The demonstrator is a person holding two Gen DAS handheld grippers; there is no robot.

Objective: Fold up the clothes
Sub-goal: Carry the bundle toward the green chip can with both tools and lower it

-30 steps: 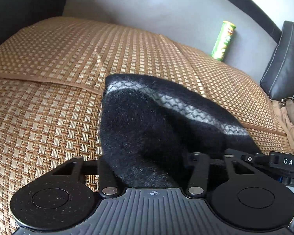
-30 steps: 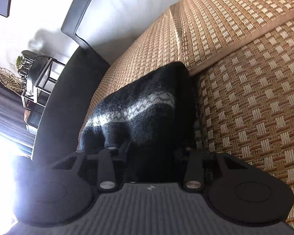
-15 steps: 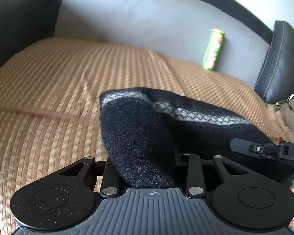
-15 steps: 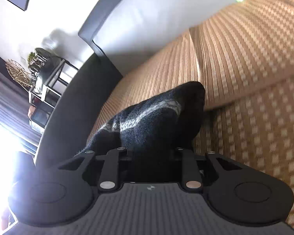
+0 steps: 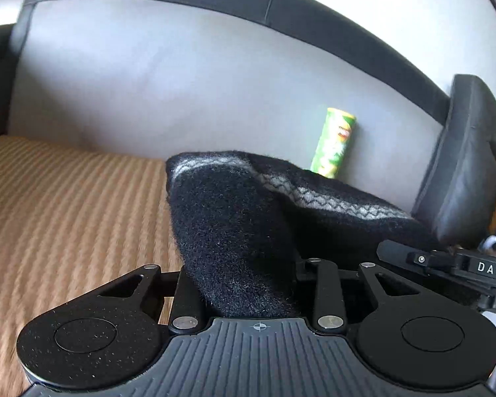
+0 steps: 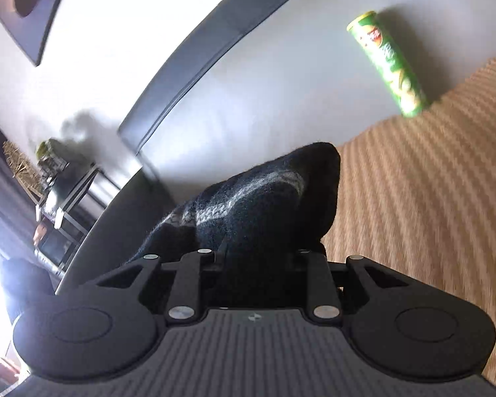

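Black fuzzy knit fills the near middle of both wrist views: each tool is clamped on the same dark sweater (image 5: 234, 231), which hangs lifted above the woven tan sofa mat (image 5: 66, 205). The left tool (image 5: 248, 284) points level toward the sofa back, its fingers buried in the cloth so only the linkage shows. The right tool (image 6: 258, 261) is rolled to one side, so the scene leans in its view, and it grips the cloth the same way; its front end also shows at the right edge of the left view. The sweater is thick and hairy, with a grey zigzag band (image 5: 330, 200) running along the stretch between the two grips. Far behind it, a green crisp can (image 5: 335, 147) stands upright against the grey sofa back (image 5: 148, 82). A black cushion (image 5: 466, 162) sits far right. The mat is blurred.
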